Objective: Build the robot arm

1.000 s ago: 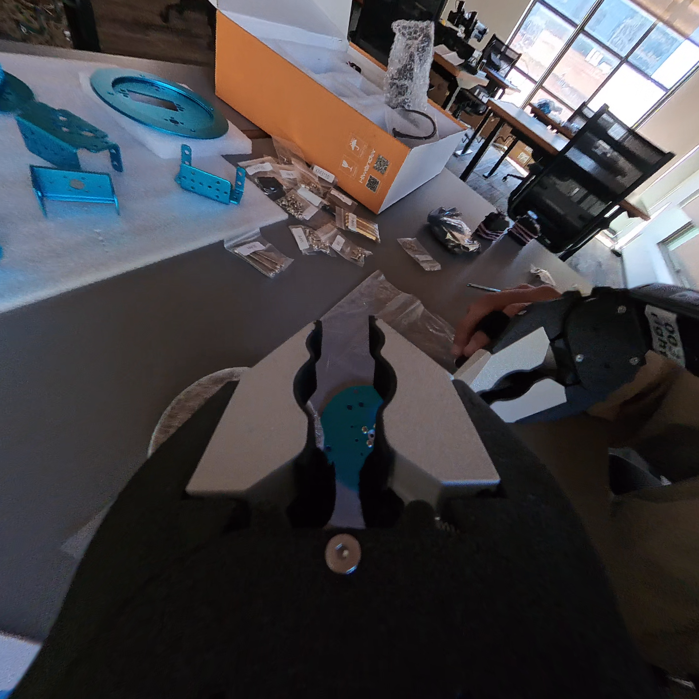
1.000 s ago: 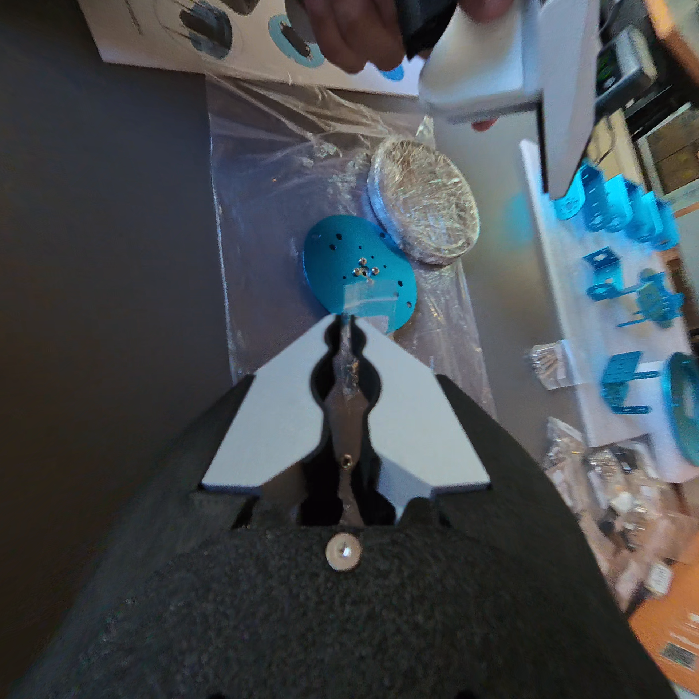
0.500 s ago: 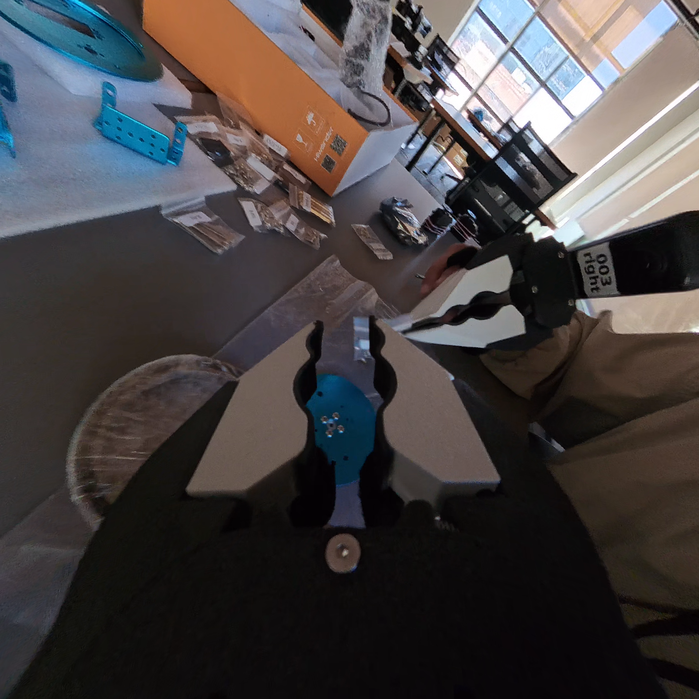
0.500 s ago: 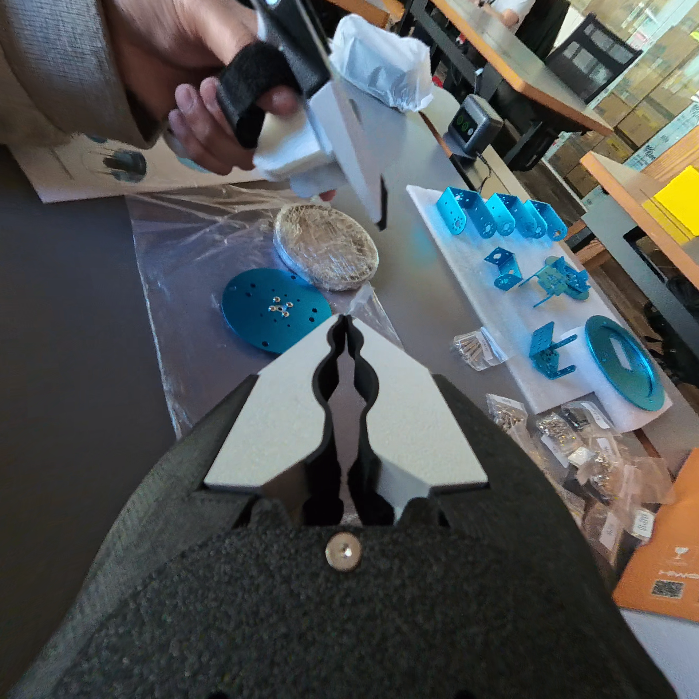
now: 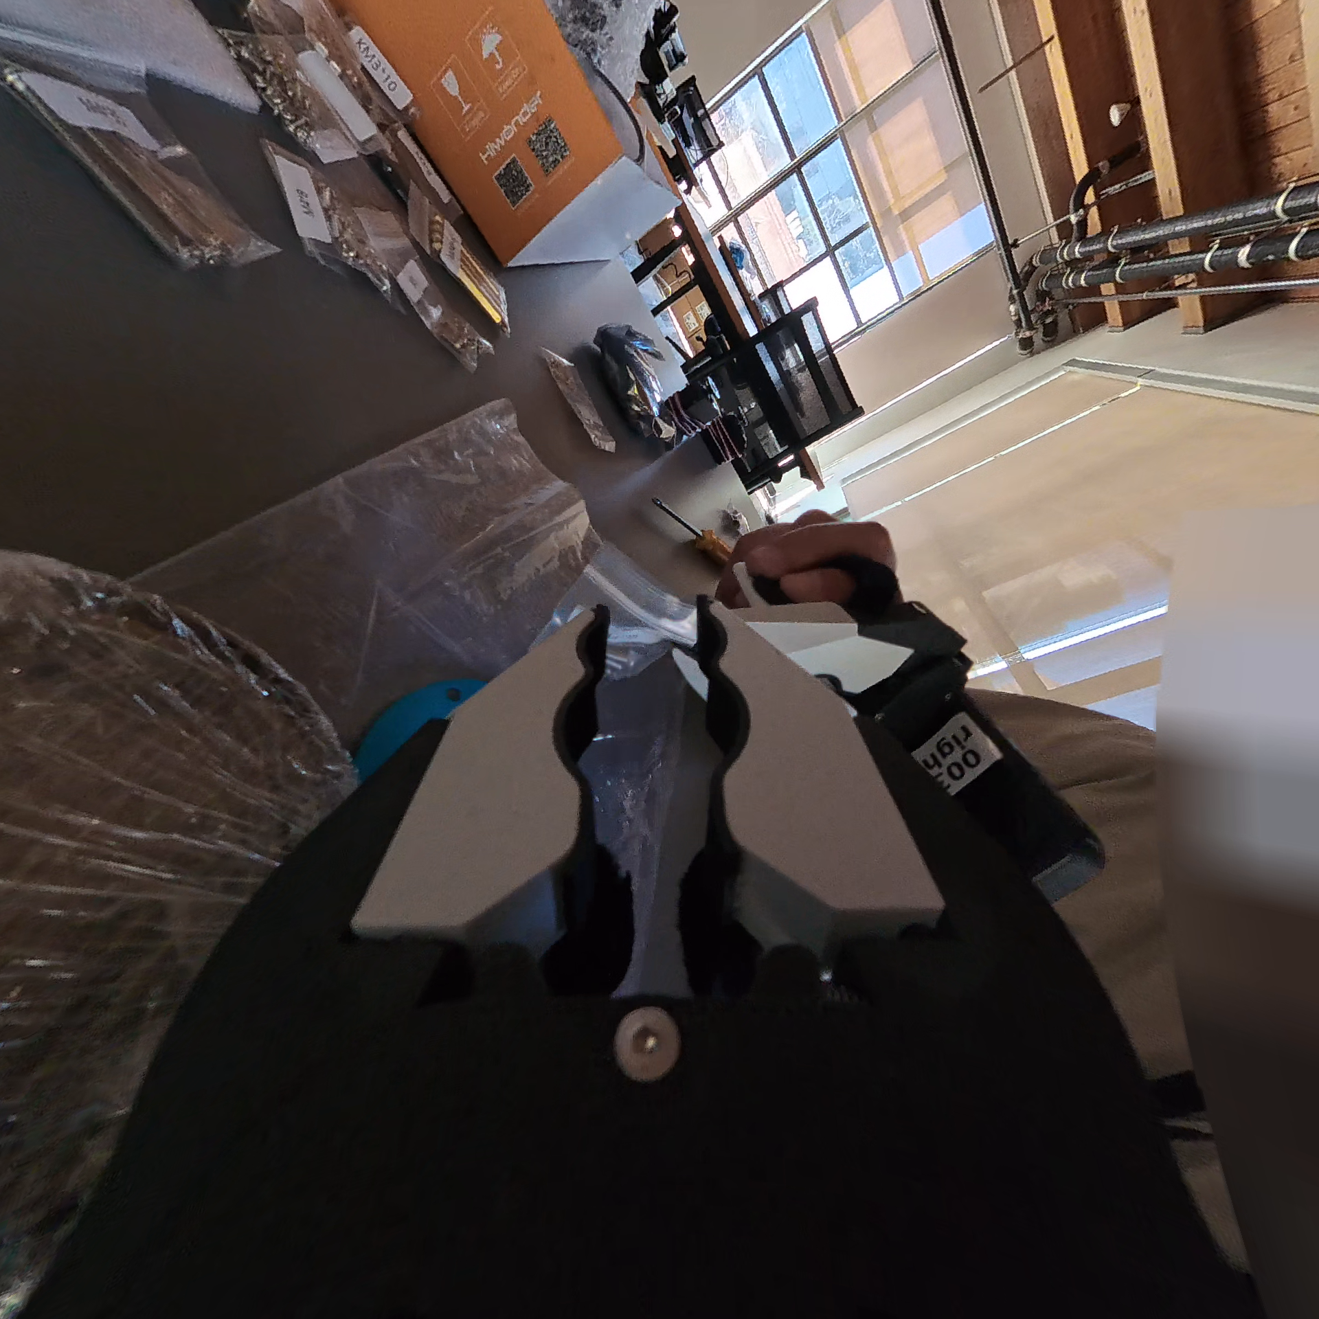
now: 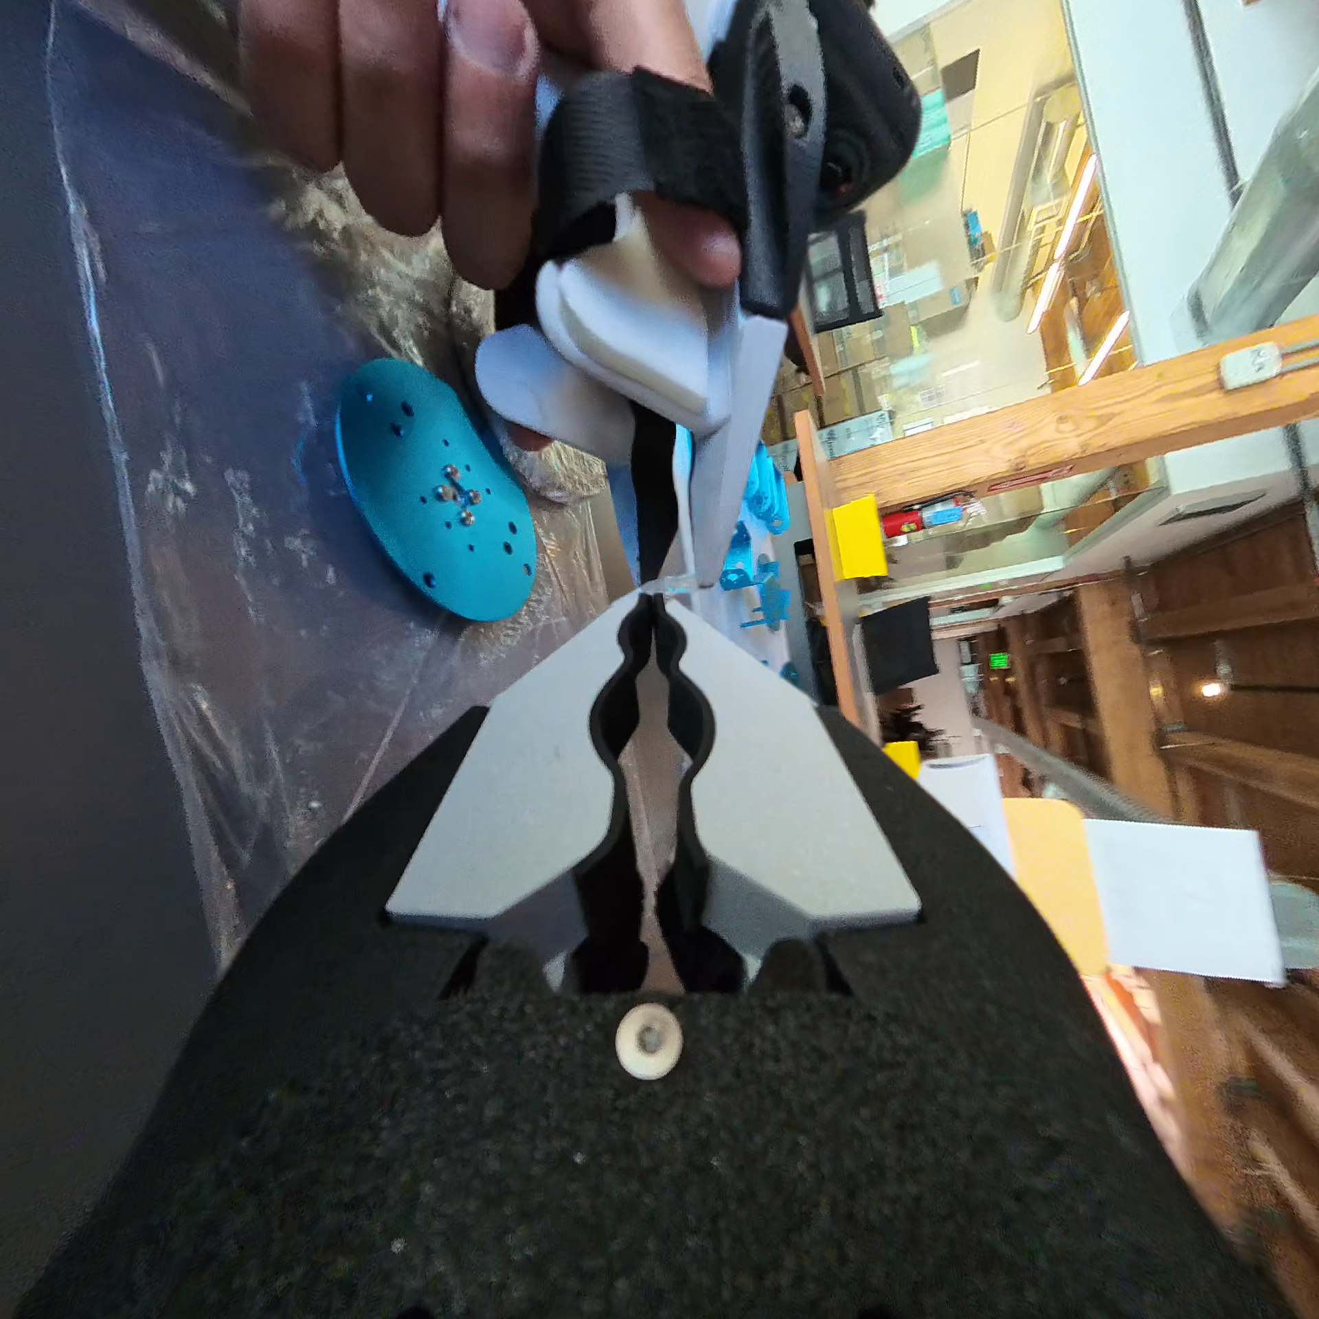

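Above the clear plastic bag (image 6: 235, 642) on the dark table (image 5: 178, 385), my two grippers meet tip to tip.

My right gripper (image 6: 653, 607) has its jaws pressed together on a small clear scrap of plastic film (image 6: 671, 587); my left gripper (image 5: 651, 628) stands with jaws apart, empty. The round blue perforated metal plate (image 6: 435, 492) lies flat on the bag, beside the round disc wrapped in clear film (image 5: 128, 771).

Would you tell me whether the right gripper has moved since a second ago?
Yes. The right gripper has lifted off the blue disc, which lies on the plastic sheet, and now meets the left gripper.
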`<control>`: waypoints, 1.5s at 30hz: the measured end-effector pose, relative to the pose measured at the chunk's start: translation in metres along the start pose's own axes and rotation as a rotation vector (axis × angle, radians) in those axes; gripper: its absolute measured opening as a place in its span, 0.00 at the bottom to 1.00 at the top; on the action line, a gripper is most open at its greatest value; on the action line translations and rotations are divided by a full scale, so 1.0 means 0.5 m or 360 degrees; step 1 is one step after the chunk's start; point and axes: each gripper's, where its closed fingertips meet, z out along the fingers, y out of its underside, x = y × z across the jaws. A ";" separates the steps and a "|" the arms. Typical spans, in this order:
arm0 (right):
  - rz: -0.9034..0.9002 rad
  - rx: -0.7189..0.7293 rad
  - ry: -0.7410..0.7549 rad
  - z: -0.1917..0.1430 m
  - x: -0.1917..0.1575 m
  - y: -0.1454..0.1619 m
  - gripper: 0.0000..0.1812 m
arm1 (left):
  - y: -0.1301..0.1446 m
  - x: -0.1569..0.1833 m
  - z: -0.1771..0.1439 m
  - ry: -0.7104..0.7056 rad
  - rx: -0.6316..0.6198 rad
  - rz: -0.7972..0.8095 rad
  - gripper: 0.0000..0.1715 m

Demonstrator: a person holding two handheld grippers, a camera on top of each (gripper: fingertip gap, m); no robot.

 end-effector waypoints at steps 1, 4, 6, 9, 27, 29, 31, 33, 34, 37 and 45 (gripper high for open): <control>-0.0066 -0.0014 0.0028 0.001 0.000 0.000 0.00 | 0.002 -0.002 0.001 -0.0007 -0.0005 0.0004 0.14; -0.0233 -0.0068 0.0036 0.004 -0.013 0.003 0.00 | 0.005 -0.007 0.003 -0.0043 -0.0015 0.0029 0.15; -0.0399 -0.0115 0.0040 0.006 -0.024 0.003 0.00 | 0.006 -0.002 0.004 -0.0052 -0.0021 0.0074 0.19; -0.0528 -0.0184 0.0056 0.010 -0.033 0.004 0.00 | 0.010 -0.005 0.004 -0.0126 -0.0045 0.0133 0.15; -0.0592 -0.0027 0.0308 -0.057 -0.028 -0.091 0.00 | 0.018 0.082 -0.141 -0.0476 0.0519 0.0443 0.22; -0.0734 0.0057 0.0340 -0.065 -0.056 -0.128 0.00 | 0.073 0.079 -0.115 -0.0424 0.0385 0.0342 0.27; -0.0814 0.0082 0.0322 -0.063 -0.085 -0.146 0.00 | 0.106 0.073 -0.093 -0.0392 0.0309 0.0240 0.27; -0.0881 0.0025 0.0346 -0.055 -0.093 -0.138 0.00 | 0.128 0.053 -0.079 -0.0475 0.0229 0.0210 0.26; -0.0889 0.0013 0.0337 -0.052 -0.098 -0.133 0.00 | 0.134 0.043 -0.076 -0.0526 0.0213 0.0203 0.19; -0.0867 -0.0023 0.0322 -0.051 -0.099 -0.117 0.00 | 0.133 0.025 -0.078 -0.0617 0.0226 0.0200 0.03; -0.0837 -0.0037 0.0383 -0.052 -0.085 -0.099 0.00 | 0.115 0.036 -0.067 -0.0544 0.0209 0.0343 0.00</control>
